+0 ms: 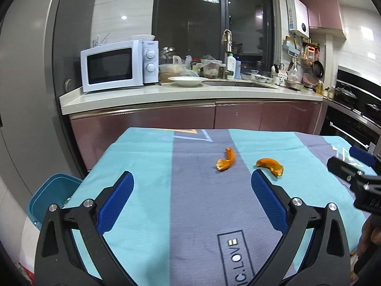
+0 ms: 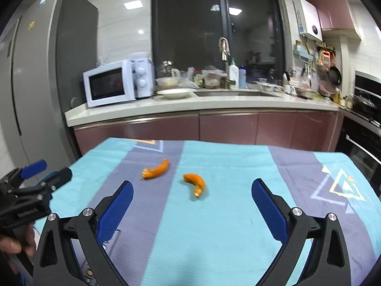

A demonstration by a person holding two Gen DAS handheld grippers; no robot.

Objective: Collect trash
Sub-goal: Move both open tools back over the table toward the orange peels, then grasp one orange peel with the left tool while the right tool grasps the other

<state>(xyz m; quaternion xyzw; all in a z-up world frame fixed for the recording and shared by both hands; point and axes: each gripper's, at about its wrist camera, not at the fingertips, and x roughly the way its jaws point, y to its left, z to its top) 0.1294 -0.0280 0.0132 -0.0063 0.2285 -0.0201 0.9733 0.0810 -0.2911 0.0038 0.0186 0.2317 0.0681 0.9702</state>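
Note:
Two orange peel pieces lie on the blue striped cloth of the table. In the left wrist view the left peel is ahead of my open left gripper, and the right peel lies just past its right fingertip. In the right wrist view the right peel sits ahead between the fingers of my open right gripper, with the left peel further left. Neither gripper holds anything. The right gripper shows at the right edge of the left view, the left gripper at the left edge of the right view.
A teal bin stands on the floor by the table's left edge. Beyond the table runs a kitchen counter with a white microwave, a white plate and a sink. An oven stands at the right.

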